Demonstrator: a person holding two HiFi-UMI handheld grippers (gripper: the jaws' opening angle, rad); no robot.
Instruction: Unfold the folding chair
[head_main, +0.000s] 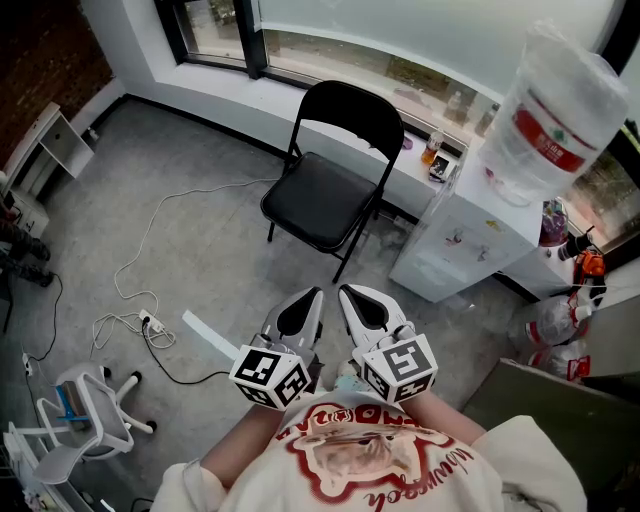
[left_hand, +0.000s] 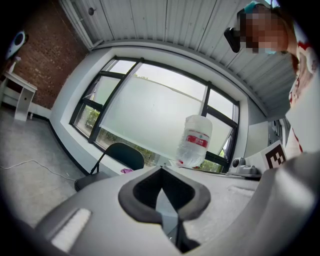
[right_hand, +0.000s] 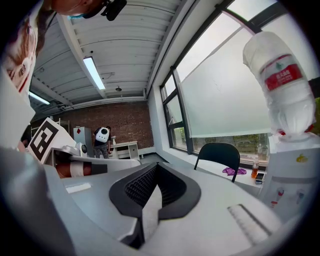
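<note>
A black folding chair (head_main: 335, 180) stands unfolded on the grey floor by the window, seat down and backrest upright. It shows small in the left gripper view as the chair (left_hand: 120, 156) and in the right gripper view as the chair (right_hand: 220, 152). My left gripper (head_main: 303, 308) and right gripper (head_main: 358, 302) hang side by side close to my chest, well short of the chair. Both have their jaws together with nothing between them, and neither touches the chair.
A white water dispenser (head_main: 455, 240) with a big bottle (head_main: 555, 110) stands right of the chair. White cables and a power strip (head_main: 150, 322) lie on the floor at left. A small white swivel chair (head_main: 85, 420) is at the lower left, a low window ledge (head_main: 300, 85) behind.
</note>
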